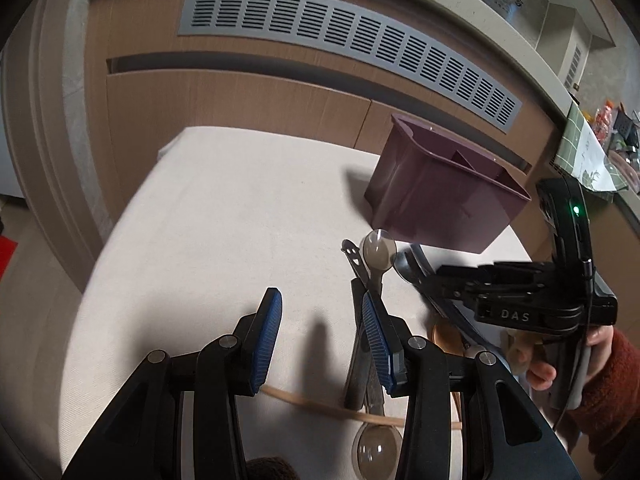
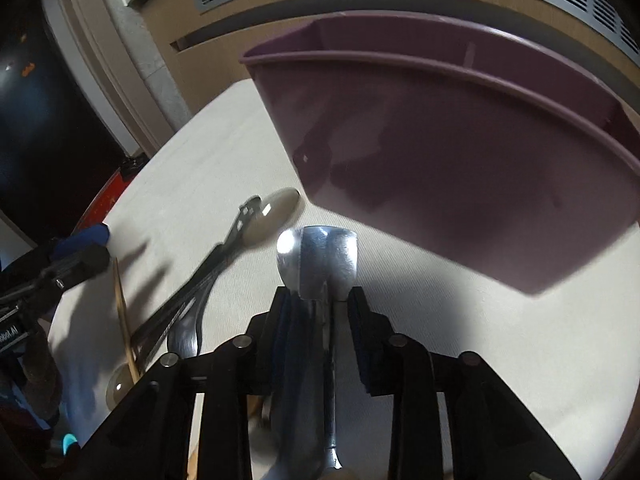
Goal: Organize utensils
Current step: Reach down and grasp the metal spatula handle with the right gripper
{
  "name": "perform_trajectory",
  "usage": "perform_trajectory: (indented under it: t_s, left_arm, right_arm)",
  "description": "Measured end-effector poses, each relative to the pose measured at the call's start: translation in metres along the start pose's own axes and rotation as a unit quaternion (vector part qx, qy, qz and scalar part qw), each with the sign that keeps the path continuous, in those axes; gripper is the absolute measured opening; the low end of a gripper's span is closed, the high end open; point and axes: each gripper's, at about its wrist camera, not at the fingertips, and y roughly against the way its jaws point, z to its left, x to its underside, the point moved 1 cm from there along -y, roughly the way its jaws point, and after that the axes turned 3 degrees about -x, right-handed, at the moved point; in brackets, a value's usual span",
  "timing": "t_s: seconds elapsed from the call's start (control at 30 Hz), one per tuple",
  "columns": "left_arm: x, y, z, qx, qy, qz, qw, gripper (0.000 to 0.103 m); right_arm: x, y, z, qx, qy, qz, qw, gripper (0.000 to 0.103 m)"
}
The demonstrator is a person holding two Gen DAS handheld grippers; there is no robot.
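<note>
Surface: a table under a pale cloth (image 1: 208,216), set against a wood-panelled cabinet with a grey slatted vent (image 1: 348,40) across the back.

Item 1, nearest: my left gripper (image 1: 320,320), blue-padded fingers spread wide, nothing between them, hovering over bare cloth. Its right finger hangs over the handles of the utensil pile.

Item 2: a thin wooden stick (image 1: 320,404) lying across the cloth at the six o'clock edge of the left wrist view, passing under my fingers.

Item 3: a clear plastic spoon (image 1: 376,452), bowl at six o'clock, next to the stick.

Item 4: dark flat-handled utensils (image 2: 208,276), lying together on the cloth, running from about seven o'clock toward eleven in the right wrist view; one end shows cut-out slots.

Item 5: a second translucent spoon (image 1: 378,252), bowl at the far end of the pile, just short of the bin.

Item 6: my right gripper (image 2: 318,300), held in my hand in a rust-red sleeve (image 1: 608,376). A broad metal scoop-like utensil (image 2: 320,260) lies between the jaws, blade pointing to twelve o'clock; a gap shows on the right side, so the pads are not clamping it.

Item 7, farthest: a purple plastic bin (image 1: 440,196) with an inner divider, standing on the cloth at one o'clock, beyond the utensils.
</note>
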Motion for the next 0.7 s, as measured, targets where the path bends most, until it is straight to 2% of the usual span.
perform_trajectory:
  t_s: [0.13, 0.2, 0.37, 0.5, 0.7]
  left_arm:
    - [0.001, -0.012, -0.005, 0.007, -0.012, 0.016, 0.9998, 0.043]
    - [0.000, -0.017, -0.006, 0.004, -0.013, 0.023, 0.9997, 0.043]
    - [0.001, -0.023, -0.005, 0.010, -0.005, 0.031, 0.9995, 0.043]
    - [0.002, -0.030, -0.010, 0.011, -0.003, 0.040, 0.9991, 0.043]
    - [0.011, -0.014, -0.011, -0.004, -0.015, 0.031, 0.9994, 0.043]
  right_arm:
    - [-0.013, -0.008, 0.005, 0.020, 0.023, 0.013, 0.999, 0.030]
    - [-0.019, -0.010, -0.001, 0.023, 0.009, 0.013, 1.000, 0.028]
    - [-0.028, -0.013, -0.019, -0.009, -0.037, -0.008, 0.999, 0.029]
    - [-0.038, -0.020, -0.015, 0.002, -0.022, -0.006, 1.000, 0.031]
    - [-0.016, -0.007, -0.011, 0.041, -0.012, -0.011, 0.999, 0.029]
